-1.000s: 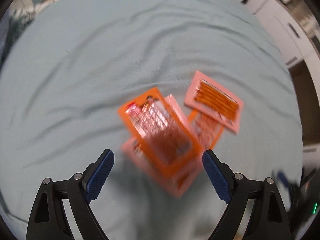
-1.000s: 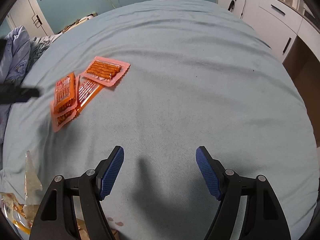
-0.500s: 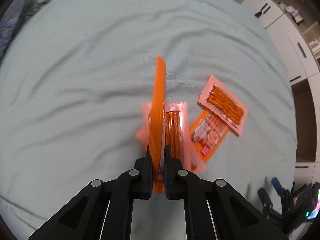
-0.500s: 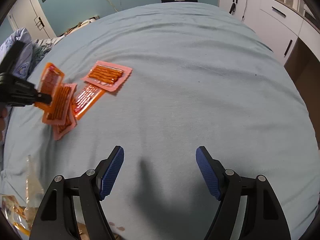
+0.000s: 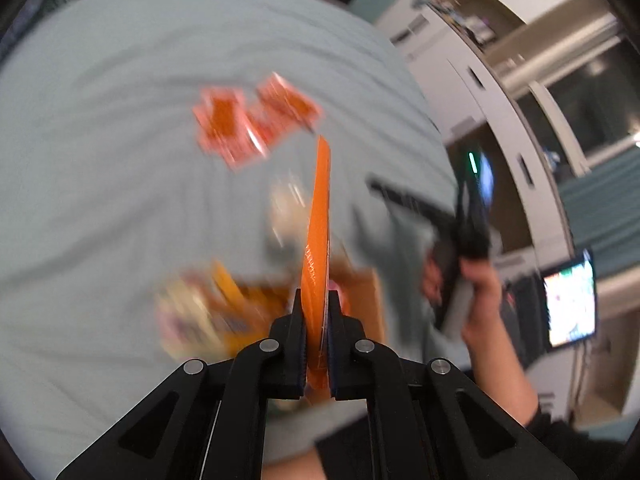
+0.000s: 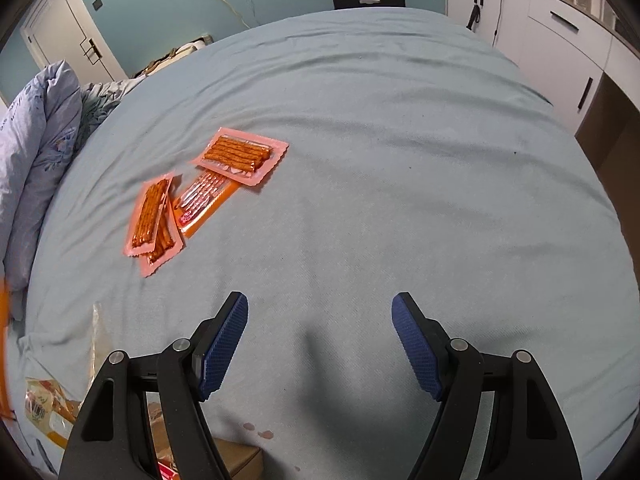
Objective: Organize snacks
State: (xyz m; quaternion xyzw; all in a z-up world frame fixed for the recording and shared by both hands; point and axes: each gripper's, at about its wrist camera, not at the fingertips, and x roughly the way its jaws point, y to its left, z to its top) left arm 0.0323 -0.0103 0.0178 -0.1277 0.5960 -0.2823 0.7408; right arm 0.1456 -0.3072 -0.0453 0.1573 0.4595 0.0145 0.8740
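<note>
- Left tool [image 5: 317, 344] clamps an orange snack packet [image 5: 318, 240] edge-on, above a blurred cardboard box [image 5: 360, 296].
- Right tool [image 6: 320, 332] gapes wide, holding nothing, over the blue bed [image 6: 400, 180].
- Farther back, four snack packets [image 6: 200, 196] lie clustered on the bed's left side.

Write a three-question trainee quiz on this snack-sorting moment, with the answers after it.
1. True or false: the left gripper is shut on an orange snack packet.
2. How many snack packets lie on the bedsheet? A) two B) four C) six
3. Fill in: the right gripper is ____ and holds nothing.

Key: 1 true; 2 B; 3 open.
</note>
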